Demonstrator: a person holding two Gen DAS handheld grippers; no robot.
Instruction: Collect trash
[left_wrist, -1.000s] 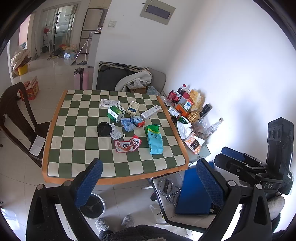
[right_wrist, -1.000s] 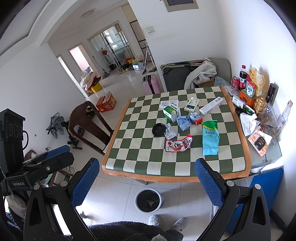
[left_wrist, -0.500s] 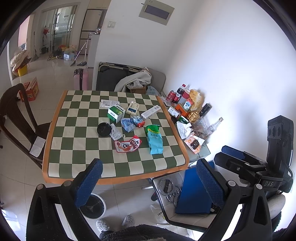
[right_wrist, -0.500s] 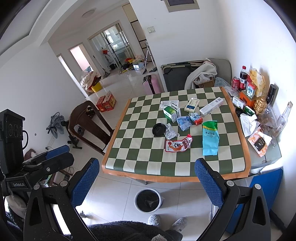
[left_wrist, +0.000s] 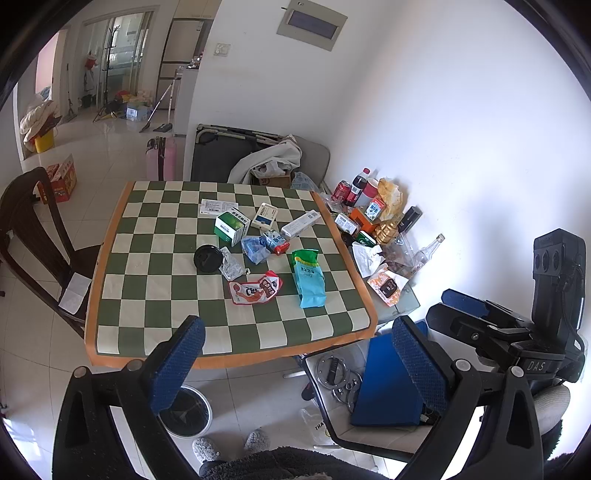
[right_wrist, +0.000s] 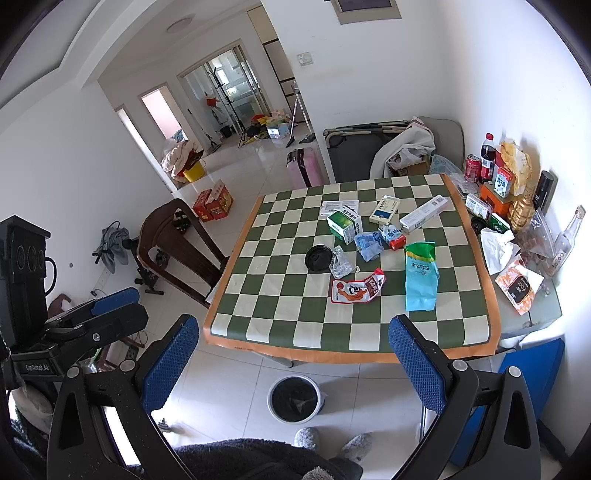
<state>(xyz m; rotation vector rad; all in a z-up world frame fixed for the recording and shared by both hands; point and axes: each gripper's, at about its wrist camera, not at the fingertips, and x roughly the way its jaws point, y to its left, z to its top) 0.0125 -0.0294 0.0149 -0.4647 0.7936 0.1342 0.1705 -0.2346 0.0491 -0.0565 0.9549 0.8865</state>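
Trash: wrappers and cartons lie scattered mid-table on the checkered tablecloth, none yet lifted.
Nearest pieces: red-and-white snack wrapper and teal-green pouch lie flat, closest to the near edge; likely the first picks since they need the shortest reach.
Middle cluster: black lid touching a crumpled clear wrapper; crumpled blue wrapper just beside a small drink carton.
Far pieces: green-and-white box, blue-and-white box, long white box, flat leaflet.
Bin: round trash bin stands on the floor just below the near table edge, between the person's slippers and the table; judged well placed for dropping items straight down.
Left gripper: tongs spread wide apart, nothing between them, held high above the near edge.
Right gripper: tongs likewise wide apart and empty, held at much the same height, bin visible between them.
Side shelf: bottles, a can and packets crowd the low glass table at the right; unclear whether they count as trash.
Stage: judged the very start, both tools poised for overview.
Risk: thin flat wrappers may slide on the cloth when pinched.
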